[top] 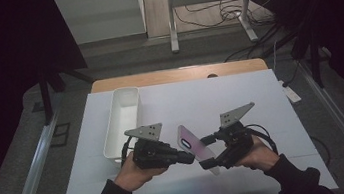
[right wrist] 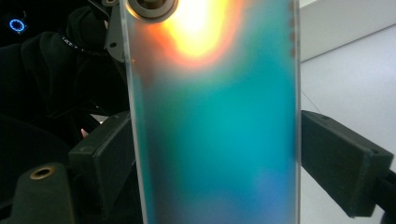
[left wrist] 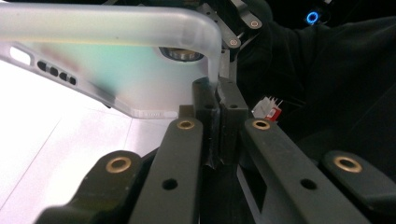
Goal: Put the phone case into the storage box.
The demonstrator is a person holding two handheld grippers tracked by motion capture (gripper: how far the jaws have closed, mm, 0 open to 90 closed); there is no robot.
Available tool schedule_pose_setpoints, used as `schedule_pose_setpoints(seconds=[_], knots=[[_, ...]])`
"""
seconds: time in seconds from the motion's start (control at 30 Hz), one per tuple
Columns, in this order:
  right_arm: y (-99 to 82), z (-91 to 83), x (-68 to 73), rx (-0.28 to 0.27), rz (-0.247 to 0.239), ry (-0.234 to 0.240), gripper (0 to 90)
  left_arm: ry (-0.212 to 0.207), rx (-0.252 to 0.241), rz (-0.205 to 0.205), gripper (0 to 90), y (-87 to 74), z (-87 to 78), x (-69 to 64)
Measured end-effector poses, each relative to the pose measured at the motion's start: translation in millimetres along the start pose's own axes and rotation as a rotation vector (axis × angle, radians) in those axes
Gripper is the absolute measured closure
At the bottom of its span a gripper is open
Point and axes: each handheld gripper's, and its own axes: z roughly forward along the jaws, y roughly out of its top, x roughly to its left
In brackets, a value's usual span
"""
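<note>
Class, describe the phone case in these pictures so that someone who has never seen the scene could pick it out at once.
Start at the white sheet covering the table, with a long white bin at its left. Nearer the person, the left gripper and right gripper meet in mid-air. The frosted, translucent phone case is clamped between them, the one thing with a teal-to-orange sheen.

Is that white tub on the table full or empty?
Empty, as far as it shows: the white tub has a bare white inside in the high view, though its near end is hidden behind the left gripper.
</note>
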Motion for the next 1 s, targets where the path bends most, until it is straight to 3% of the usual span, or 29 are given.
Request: schedule_pose_setpoints(seconds=[0.43,0.63,1.0], knots=[[-1.4,3.8,0.7,0.052,-0.015,-0.018,8.7,0.055,0.023,-0.003,88.3,-0.8,-2.7,1.1],[-3.2,2.8,2.4,0.084,-0.037,-0.067,5.2,0.094,0.035,-0.015,88.2,-0.8,-5.6,2.1],[-11.5,-7.0,-0.2,0.087,-0.047,-0.200,0.4,0.182,0.064,-0.041,88.2,-0.6,-10.9,6.8]])
